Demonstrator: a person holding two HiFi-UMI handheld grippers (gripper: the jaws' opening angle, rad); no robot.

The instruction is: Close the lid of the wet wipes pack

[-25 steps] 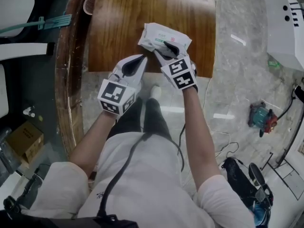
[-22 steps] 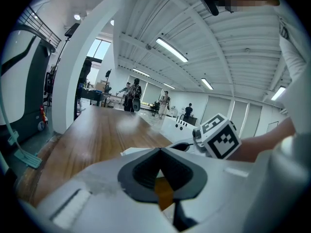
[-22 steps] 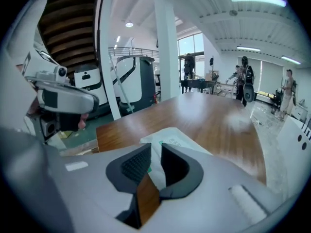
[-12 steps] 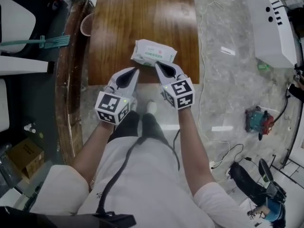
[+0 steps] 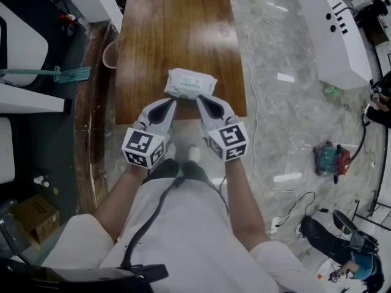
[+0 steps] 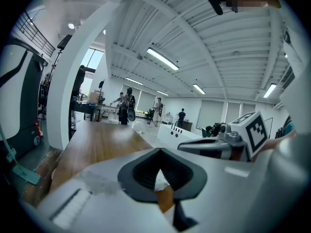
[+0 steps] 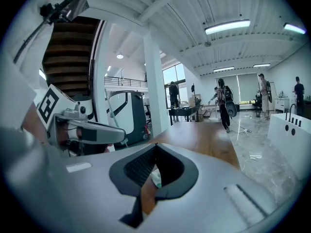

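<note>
A long brown wooden table point(image 5: 177, 29) runs away from the person. The wet wipes pack point(image 5: 190, 83) lies flat on it. It is close to the near end edge, about in the middle between the two long edges. The pack is white with some green on top. Its lid is too small to see well, so I cannot tell if it is down.

The left gripper point(image 5: 167, 103) is over the near edge of the table. Its two jaws are pressed together at the tip, and nothing is between them. The pack is just in front of this tip and a little to the right.

The right gripper point(image 5: 201, 99) is next to it, also over the near edge. Its jaws are squeezed tight together too, and they hold nothing. The pack is just in front of this tip and a little to the left.

The two tips lean in toward each other, and the pack sits just past them both. In each gripper view a small bit of the white pack shows low down, under the closed tips.
</note>
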